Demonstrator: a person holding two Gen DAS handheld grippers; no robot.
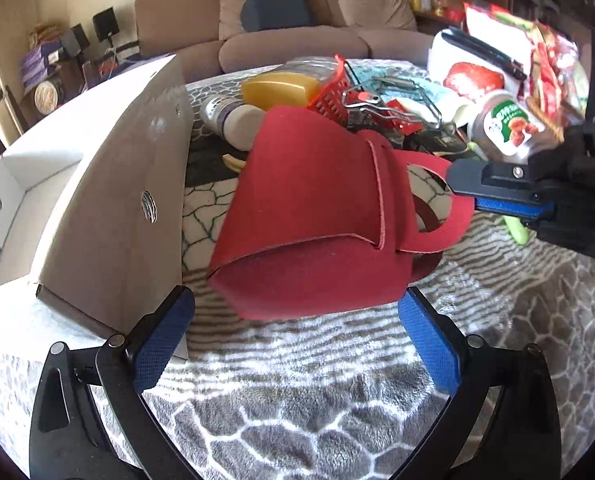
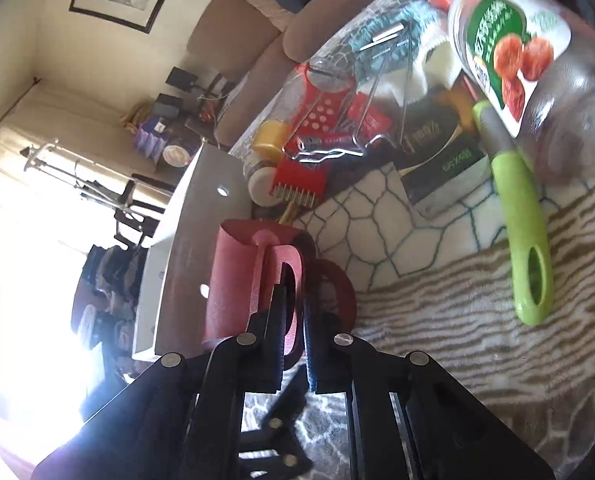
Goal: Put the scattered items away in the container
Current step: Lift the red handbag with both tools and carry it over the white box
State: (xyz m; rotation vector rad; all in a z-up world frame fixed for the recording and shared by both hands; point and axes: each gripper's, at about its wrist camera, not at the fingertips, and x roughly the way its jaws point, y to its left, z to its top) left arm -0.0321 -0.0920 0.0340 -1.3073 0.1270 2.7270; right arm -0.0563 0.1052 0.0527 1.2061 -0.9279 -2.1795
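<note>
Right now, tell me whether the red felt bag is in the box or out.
Out. The red felt bag hangs beside the white box, its handle pinched by the right gripper; the left gripper is open below it.

Open blanket [image 1: 317,400] before the left tool [image 1: 297,320]; cardboard box [image 1: 109,216] left, clutter pile [image 1: 361,96] behind.

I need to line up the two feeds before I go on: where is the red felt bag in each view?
Left wrist: the red felt bag fills the centre, above the open left tool; the right tool pinches its handle from the right.
Right wrist: it sits lower centre, with its handle between the tool's fingers.
Shared landmark: the white cardboard box is immediately left of the bag in both.
</note>
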